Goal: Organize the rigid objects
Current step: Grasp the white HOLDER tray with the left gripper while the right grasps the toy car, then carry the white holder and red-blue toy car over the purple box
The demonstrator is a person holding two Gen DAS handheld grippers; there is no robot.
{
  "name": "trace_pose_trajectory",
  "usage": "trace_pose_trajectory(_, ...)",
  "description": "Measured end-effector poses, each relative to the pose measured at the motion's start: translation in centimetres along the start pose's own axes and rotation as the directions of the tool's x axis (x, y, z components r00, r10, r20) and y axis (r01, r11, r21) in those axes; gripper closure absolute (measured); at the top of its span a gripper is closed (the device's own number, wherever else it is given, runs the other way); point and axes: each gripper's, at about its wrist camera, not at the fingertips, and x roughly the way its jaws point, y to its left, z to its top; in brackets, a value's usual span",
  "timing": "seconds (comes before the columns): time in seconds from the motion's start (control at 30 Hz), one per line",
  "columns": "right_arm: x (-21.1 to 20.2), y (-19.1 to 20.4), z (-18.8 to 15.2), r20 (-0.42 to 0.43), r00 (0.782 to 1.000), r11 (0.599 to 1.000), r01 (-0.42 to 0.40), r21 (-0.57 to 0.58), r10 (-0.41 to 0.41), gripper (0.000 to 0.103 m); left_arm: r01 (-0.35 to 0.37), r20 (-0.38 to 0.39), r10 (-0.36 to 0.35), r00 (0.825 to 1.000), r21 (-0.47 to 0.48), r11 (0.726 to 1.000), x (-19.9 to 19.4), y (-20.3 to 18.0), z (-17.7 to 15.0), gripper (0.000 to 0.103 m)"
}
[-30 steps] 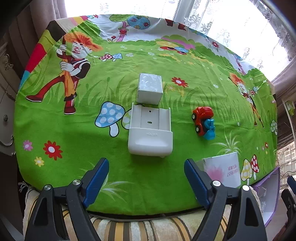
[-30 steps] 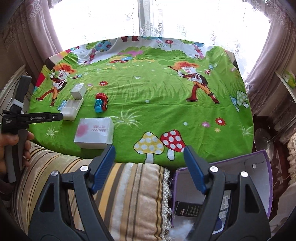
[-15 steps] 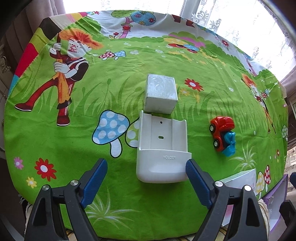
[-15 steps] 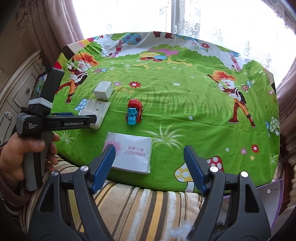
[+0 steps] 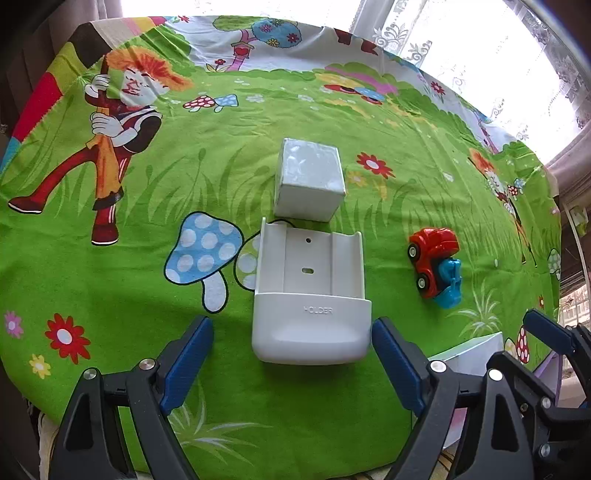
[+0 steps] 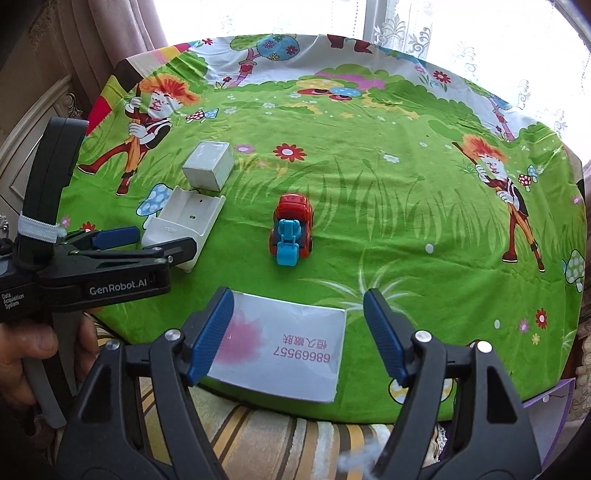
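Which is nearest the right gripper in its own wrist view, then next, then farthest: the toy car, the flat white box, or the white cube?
1. Flat white box: between the right gripper's open jaws, at the table's near edge.
2. Toy car: straight ahead, mid-table.
3. White cube: farthest, up and to the left.

Cartoon-print green cloth (image 5: 332, 110) over table — lace curtain (image 6: 461, 29) behind, striped cushion (image 6: 258, 435) at near edge.

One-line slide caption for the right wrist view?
Open right gripper closing around flat white box at the cloth's near edge; toy car beyond.
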Motion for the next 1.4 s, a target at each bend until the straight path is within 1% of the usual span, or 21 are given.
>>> trace_pose_trajectory(0.1, 0.9, 0.0, 0.4, -0.017, 1.0, 1.0, 0.016, 0.008, -0.015, 0.036, -0.014, 0.011, 0.013, 1.0, 0.024, 1.0, 0.1, -0.4, 0.0, 0.014)
trace_pose_trajectory(0.13, 1.2, 0.0, 0.5, -0.022, 1.0, 1.0, 0.02, 0.008, -0.02, 0.037, -0.022, 0.017, 0.021, 1.0, 0.032, 0.999, 0.1, -0.5, 0.0, 0.017)
trace_pose_trajectory(0.17, 1.4, 0.1, 0.6, -0.026, 0.999, 1.0, 0.025, 0.005, -0.025, 0.039, -0.032, 0.021, 0.031, 0.999, 0.044, 0.999, 0.1, -0.6, -0.1, 0.02)
trace_pose_trajectory(0.23, 1.9, 0.4, 0.9, -0.032, 0.999, 0.999, 0.033, -0.005, -0.033, 0.043, -0.04, 0.035, 0.038, 0.999, 0.047, 0.998, -0.1, -0.4, -0.2, 0.037)
trace_pose_trajectory(0.4, 3.2, 0.8, 1.6, -0.037, 0.999, 0.999, 0.036, -0.003, -0.036, 0.06, 0.034, 0.058, -0.032, 0.998, -0.031, 0.999, -0.7, 1.8, -0.5, 0.037)
trace_pose_trajectory(0.53, 3.8, 1.4, 1.8, -0.039, 0.999, 0.999, 0.028, -0.018, -0.028, 0.066, 0.039, 0.065, -0.037, 0.997, -0.034, 0.999, -0.7, 1.9, -0.5, 0.037)
trace_pose_trajectory(0.7, 4.4, 1.7, 2.1, -0.042, 0.999, 0.999, 0.022, -0.025, -0.023, 0.078, 0.046, 0.07, -0.043, 0.997, -0.036, 0.998, -0.7, 1.9, -0.5, 0.037)
trace_pose_trajectory(0.93, 5.0, 1.8, 2.3, -0.047, 0.999, 0.999, 0.025, -0.033, -0.027, 0.079, 0.051, 0.073, -0.048, 0.996, -0.039, 0.998, -0.8, 2.0, -0.5, 0.037)
trace_pose_trajectory(1.03, 5.2, 1.8, 2.3, -0.051, 0.998, 0.999, 0.029, -0.031, -0.03, 0.082, 0.051, 0.073, -0.048, 0.996, -0.039, 0.998, -0.8, 2.0, -0.5, 0.037)
trace_pose_trajectory(1.1, 5.1, 1.6, 2.3, -0.039, 0.999, 0.999, 0.035, -0.027, -0.036, 0.084, 0.053, 0.074, -0.05, 0.996, -0.041, 0.998, -0.8, 2.1, -0.6, 0.037)
trace_pose_trajectory(1.23, 3.9, 1.9, 2.5, 0.012, 0.999, 0.998, 0.047, -0.04, -0.046, 0.084, 0.056, 0.075, -0.052, 0.996, -0.043, 0.998, -0.8, 2.1, -0.5, 0.037)
trace_pose_trajectory(1.4, 3.1, 1.5, 2.6, 0.033, 0.999, 0.999, 0.041, -0.026, -0.04, 0.084, 0.069, 0.08, -0.064, 0.995, -0.053, 0.996, -0.9, 2.3, -0.5, 0.037)
